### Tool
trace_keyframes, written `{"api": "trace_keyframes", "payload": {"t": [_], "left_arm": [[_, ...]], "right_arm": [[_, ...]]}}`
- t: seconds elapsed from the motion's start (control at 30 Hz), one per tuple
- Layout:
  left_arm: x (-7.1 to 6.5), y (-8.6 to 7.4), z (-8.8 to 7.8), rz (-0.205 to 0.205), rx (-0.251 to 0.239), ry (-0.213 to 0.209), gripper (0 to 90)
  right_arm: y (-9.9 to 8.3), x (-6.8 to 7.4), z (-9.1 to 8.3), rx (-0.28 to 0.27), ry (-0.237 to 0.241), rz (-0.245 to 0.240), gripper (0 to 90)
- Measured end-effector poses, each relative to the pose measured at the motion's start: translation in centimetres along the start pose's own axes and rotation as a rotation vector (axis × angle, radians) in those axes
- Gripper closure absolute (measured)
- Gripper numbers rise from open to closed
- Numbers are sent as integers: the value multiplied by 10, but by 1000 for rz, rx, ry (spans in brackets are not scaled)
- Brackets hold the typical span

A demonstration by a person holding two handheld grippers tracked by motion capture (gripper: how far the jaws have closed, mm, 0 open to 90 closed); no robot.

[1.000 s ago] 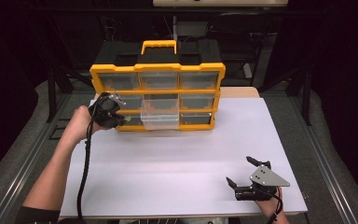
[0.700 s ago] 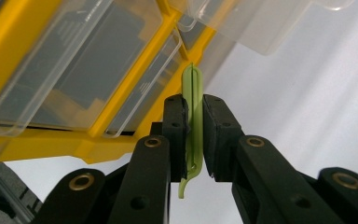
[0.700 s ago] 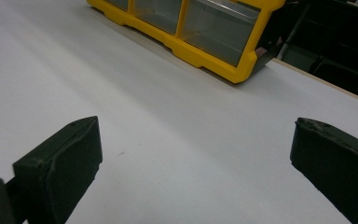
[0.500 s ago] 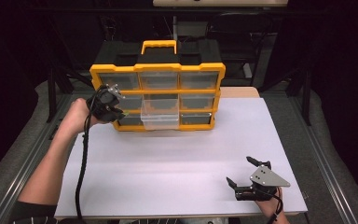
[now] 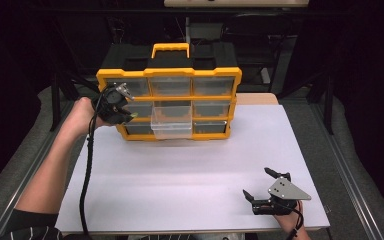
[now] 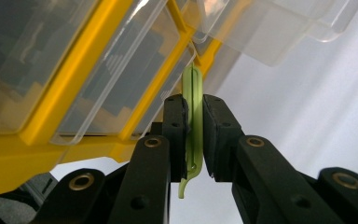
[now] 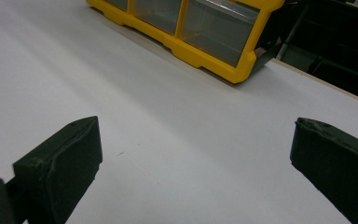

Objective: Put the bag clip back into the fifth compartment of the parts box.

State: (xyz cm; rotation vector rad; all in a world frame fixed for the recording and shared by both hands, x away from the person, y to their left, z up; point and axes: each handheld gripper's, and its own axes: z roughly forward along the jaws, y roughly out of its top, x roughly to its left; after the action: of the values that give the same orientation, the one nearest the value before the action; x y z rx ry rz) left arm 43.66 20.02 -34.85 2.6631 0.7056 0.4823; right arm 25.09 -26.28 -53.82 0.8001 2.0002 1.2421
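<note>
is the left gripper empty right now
No, in the left gripper view the left gripper is clamped on a thin green clip that stands between its pads.

No legible text or labels

A white desk (image 5: 195, 175) sits in a dark room, its surface evenly lit from above. Grey padded floor (image 5: 350, 165) runs along both sides of it. Behind, black frames and stands (image 5: 330, 95) fade into shadow beneath a pale overhead panel (image 5: 235, 2).
</note>
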Motion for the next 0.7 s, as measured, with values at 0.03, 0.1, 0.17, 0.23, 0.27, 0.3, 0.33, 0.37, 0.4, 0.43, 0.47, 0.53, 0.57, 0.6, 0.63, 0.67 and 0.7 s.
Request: {"api": "trace_keyframes", "payload": {"t": [0.03,0.1,0.17,0.23,0.27,0.3,0.33,0.37,0.4,0.43,0.47,0.53,0.57,0.6,0.63,0.67,0.7], "left_arm": [[0,1,-1,3,-2,-2,804],[0,3,-3,6,-6,3,804],[0,5,-5,10,-8,2,804],[0,7,-8,17,-9,7,804],[0,9,-9,19,-10,6,804],[0,10,-10,21,-12,7,804],[0,11,-11,22,-11,9,804],[0,12,-12,25,-12,7,804],[0,13,-13,26,-14,10,804],[0,14,-14,30,-13,9,804],[-1,15,-15,29,-15,9,804],[-1,18,-17,33,-20,12,804],[-1,19,-17,34,-23,14,804],[-1,20,-18,41,-22,14,804],[-1,21,-19,38,-24,12,804],[-2,22,-19,41,-26,12,804],[-2,24,-20,48,-25,12,803]], "right_arm": [[0,0,0,1,-1,-1,16],[0,0,0,-3,-1,-1,16],[0,0,0,-3,-1,-1,16],[0,0,0,-3,0,-1,16],[0,0,0,-3,0,-1,16],[0,0,0,-4,0,-1,16],[0,0,0,-4,0,-1,16],[0,0,0,-3,0,-1,16],[0,0,0,-4,0,-2,16],[0,0,0,-4,0,-2,16],[0,0,0,-4,0,-2,16],[0,0,0,-3,0,0,16],[0,0,0,-4,0,0,16],[0,0,0,-3,0,-1,16],[0,0,0,-3,0,-1,17],[0,0,0,-3,-1,-1,16],[0,0,0,-3,-1,0,16]]}}
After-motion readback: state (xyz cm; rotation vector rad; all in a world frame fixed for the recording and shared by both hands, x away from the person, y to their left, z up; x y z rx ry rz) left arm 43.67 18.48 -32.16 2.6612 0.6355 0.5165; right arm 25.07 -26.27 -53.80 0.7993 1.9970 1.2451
